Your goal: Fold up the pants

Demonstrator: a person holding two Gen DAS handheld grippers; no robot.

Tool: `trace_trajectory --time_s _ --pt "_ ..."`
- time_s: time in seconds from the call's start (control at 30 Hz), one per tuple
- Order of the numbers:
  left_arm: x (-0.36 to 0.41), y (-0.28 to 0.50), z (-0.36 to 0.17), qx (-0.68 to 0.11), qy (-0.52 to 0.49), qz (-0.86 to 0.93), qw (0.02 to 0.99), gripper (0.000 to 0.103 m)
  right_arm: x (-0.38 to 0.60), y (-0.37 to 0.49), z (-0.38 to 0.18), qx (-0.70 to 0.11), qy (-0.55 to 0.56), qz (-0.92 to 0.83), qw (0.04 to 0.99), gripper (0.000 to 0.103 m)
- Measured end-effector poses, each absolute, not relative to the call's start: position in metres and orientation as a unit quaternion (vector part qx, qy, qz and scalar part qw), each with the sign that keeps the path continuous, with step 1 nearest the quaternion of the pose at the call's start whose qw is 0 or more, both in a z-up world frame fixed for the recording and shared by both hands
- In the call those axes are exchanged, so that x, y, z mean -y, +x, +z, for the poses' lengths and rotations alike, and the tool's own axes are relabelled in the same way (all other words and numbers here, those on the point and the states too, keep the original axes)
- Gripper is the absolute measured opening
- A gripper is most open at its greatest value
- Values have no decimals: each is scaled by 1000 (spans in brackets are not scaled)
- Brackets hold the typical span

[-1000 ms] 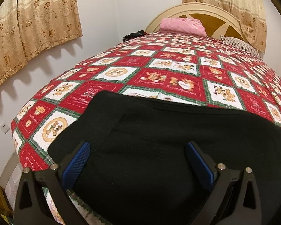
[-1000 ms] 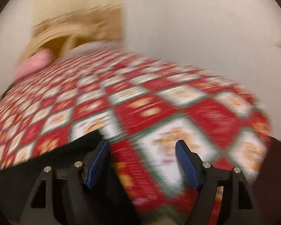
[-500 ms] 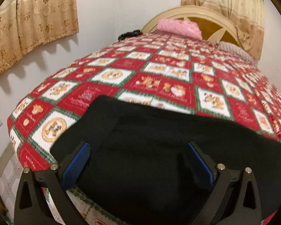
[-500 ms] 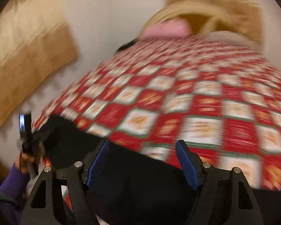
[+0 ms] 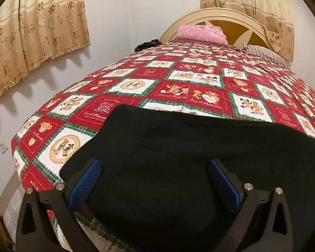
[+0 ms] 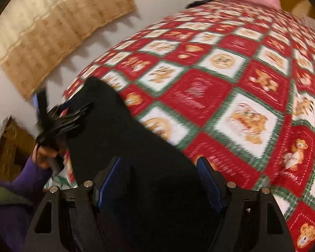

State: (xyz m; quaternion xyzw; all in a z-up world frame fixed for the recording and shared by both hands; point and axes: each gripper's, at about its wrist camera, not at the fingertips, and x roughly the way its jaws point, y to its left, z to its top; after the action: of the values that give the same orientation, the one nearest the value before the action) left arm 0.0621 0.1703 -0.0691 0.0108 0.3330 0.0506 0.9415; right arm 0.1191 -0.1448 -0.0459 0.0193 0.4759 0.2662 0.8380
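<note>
A bed (image 5: pixel 199 88) is filling the room under a red checked quilt (image 5: pixel 172 79). Beige curtains (image 5: pixel 37 27) are hanging against white walls (image 5: pixel 140 10), flanking a curved headboard (image 5: pixel 218 14).

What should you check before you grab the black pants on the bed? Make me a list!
1. Pants lie on the quilt: ok.
2. Left gripper open over the pants: ok.
3. Right gripper open over the pants: ok.
4. Nothing caught in either gripper: ok.
5. Pants smooth, no wrinkles: cannot tell, the cloth is too dark.
6. Right view sharp enough to aim: not ok, blurred.
</note>
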Motion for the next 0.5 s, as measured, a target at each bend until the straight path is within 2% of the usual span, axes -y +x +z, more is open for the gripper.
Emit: trace_trajectory --time_s 0.3,0.4,0.5 --pt "-169 61 -70 -331 12 52 942 103 103 75 -50 -466 32 369 803 74" --pt "-169 61 -70 -331 12 52 942 103 80 81 -64 -483 -13 358 799 74" --pt "-169 61 -70 -330 11 52 942 103 77 89 -46 -448 -18 351 822 74"
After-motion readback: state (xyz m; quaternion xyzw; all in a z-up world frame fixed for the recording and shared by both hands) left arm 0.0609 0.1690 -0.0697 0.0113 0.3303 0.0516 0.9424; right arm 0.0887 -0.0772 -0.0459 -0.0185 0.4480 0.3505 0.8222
